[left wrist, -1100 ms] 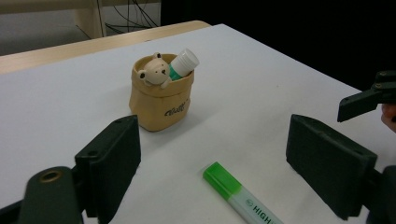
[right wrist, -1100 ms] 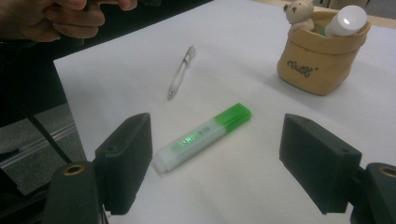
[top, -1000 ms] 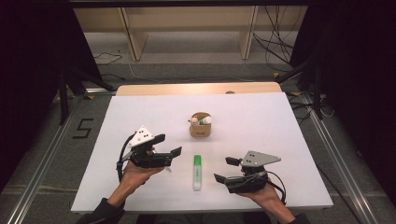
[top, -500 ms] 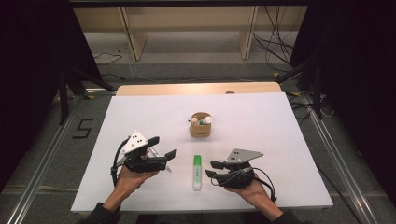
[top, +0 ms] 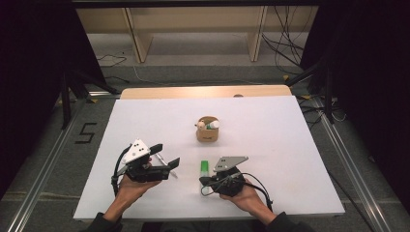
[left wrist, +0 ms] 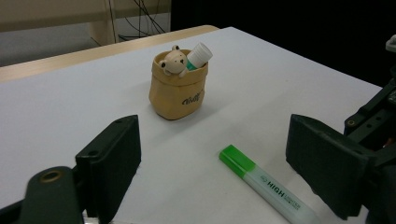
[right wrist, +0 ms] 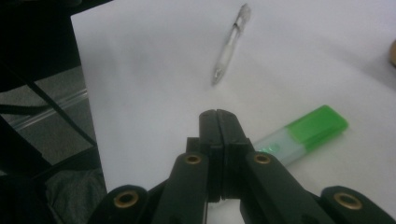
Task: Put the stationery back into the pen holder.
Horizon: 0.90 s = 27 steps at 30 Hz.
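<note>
On the bench (top: 290, 159), my left gripper (top: 164, 157) sits near the front edge with jaws spread, empty. My right gripper (right wrist: 218, 122) has just closed its jaws flat together, nothing between them, beside the green highlighter (top: 205, 170) lying near the front edge. I judge it could shove the highlighter aside.

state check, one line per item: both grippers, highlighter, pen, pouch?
left gripper: open, nothing between the jaws
right gripper: shut, empty, jaws just closed, beside the highlighter
highlighter: capped, lying flat on the table
pen: lying flat
pouch: upright, holding a bear figure and a tube
</note>
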{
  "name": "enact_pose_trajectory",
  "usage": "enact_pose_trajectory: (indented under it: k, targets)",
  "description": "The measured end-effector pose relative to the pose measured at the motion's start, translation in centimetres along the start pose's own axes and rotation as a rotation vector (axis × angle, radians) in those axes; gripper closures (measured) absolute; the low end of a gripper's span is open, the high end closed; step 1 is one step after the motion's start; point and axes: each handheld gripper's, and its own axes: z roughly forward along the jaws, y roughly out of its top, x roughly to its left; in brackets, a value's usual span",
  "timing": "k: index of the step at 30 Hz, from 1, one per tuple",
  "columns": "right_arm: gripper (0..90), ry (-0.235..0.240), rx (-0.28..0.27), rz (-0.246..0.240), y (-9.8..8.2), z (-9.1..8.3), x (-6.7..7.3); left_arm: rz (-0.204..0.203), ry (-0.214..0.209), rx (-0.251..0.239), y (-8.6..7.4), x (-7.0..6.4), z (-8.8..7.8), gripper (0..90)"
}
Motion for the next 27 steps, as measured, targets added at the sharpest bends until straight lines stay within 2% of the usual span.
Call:
enact_pose_trajectory:
  k: [4,14,20,27]
  targets:
    - [90.0,0.01,0.027,-0.011,0.1,1.0,0.1,0.004,-0.01,-0.003,-0.2,0.0,-0.2,17.6]
    - [90.0,0.023,0.101,-0.033,0.2,2.9,0.6,-0.016,-0.024,-0.015,-0.5,0.2,-0.4,16.2]
    - [90.0,0.018,0.142,-0.037,0.1,3.7,0.7,-0.031,-0.025,-0.022,-0.5,0.3,-0.3,15.5]
    - [90.0,0.004,0.192,-0.048,-0.2,4.4,0.8,-0.024,-0.025,-0.024,-0.5,0.4,-0.4,15.5]
